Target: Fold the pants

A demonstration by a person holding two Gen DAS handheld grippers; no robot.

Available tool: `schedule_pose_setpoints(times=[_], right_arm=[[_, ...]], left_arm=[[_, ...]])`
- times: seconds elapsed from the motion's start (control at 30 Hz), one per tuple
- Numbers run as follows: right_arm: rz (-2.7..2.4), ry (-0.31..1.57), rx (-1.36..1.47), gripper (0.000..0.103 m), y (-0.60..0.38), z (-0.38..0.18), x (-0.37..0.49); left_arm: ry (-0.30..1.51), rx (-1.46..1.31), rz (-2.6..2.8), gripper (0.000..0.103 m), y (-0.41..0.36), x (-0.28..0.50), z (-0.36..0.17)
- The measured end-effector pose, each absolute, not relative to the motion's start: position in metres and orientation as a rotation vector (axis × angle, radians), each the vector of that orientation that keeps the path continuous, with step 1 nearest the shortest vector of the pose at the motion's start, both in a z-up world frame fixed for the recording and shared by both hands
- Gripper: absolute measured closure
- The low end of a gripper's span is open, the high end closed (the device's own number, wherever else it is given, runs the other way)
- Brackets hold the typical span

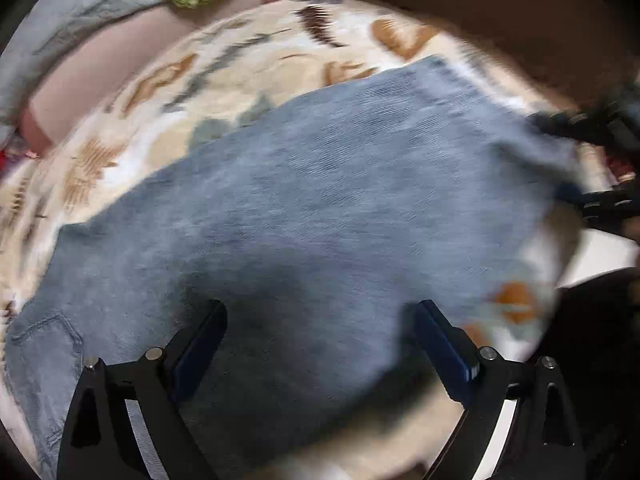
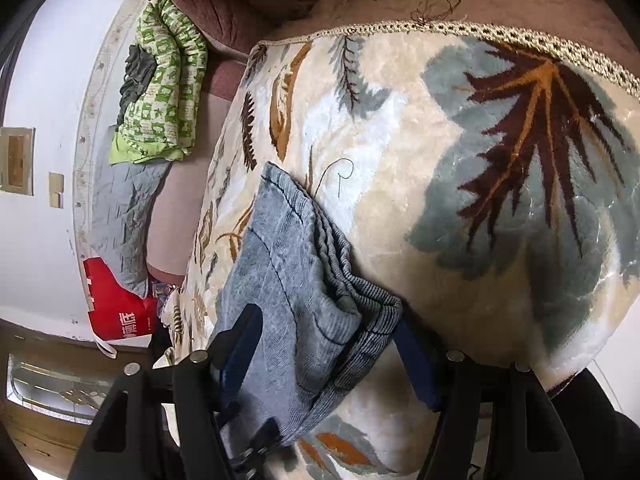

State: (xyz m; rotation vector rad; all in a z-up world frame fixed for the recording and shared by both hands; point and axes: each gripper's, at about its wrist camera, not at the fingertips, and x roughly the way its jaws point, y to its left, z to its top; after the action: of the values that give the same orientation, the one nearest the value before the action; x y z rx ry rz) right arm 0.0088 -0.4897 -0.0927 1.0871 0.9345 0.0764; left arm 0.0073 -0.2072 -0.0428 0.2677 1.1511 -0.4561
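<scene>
Light blue denim pants (image 1: 312, 208) lie spread on a cream leaf-patterned blanket (image 1: 224, 64). My left gripper (image 1: 320, 312) hangs open just above the pants' near part, holding nothing. In the right wrist view the pants' ribbed waistband end (image 2: 304, 280) lies bunched between the fingers of my right gripper (image 2: 328, 320), whose jaws stand wide apart around the cloth. The right gripper also shows in the left wrist view (image 1: 600, 160) at the pants' far right edge. The left wrist view is blurred.
A green patterned quilt (image 2: 164, 80) and a grey quilt (image 2: 124, 216) lie on the brown sofa (image 2: 224, 12) beyond the blanket. A red bag (image 2: 116, 304) sits by the white wall (image 2: 40, 80). The blanket's braided edge (image 2: 520, 36) runs along the top.
</scene>
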Motion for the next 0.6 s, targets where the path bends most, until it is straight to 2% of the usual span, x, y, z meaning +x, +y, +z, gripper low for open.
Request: schedule_pose_setpoints(times=[0.13,0.2,0.27,0.3,0.37,0.5,0.57,0.6], right_arm=[[0.073,0.94,1.084,0.033,-0.49,-0.092,0.009],[0.063,0.95,1.081,0.033,-0.489,-0.091,0.011],[0.048,0.966,1.062,0.033,-0.487,-0.089,0.013],[0.038,0.977,1.049,0.035,-0.486,-0.088,0.015],[0.009,1.009,1.012,0.037,-0.482,-0.085,0.02],[-0.06,1.07,0.871,0.064,-0.473,-0.079,0.027],[-0.064,1.076,0.824,0.067,-0.471,-0.076,0.028],[-0.068,1.078,0.805,0.069,-0.47,-0.076,0.029]], left_arm=[[1.033,0.159,-0.375,0.009,-0.18,0.019,-0.011],[1.076,0.13,-0.289,0.009,-0.163,0.026,-0.02],[1.19,0.165,-0.266,0.009,-0.16,0.033,-0.053],[1.191,0.201,-0.268,0.006,-0.163,0.03,-0.061],[1.16,0.2,-0.281,0.007,-0.164,0.023,-0.051],[1.078,0.078,-0.307,0.007,-0.152,0.014,-0.021],[1.074,0.13,-0.248,0.007,-0.15,0.011,-0.023],[1.128,0.169,-0.243,0.007,-0.156,0.014,-0.037]])
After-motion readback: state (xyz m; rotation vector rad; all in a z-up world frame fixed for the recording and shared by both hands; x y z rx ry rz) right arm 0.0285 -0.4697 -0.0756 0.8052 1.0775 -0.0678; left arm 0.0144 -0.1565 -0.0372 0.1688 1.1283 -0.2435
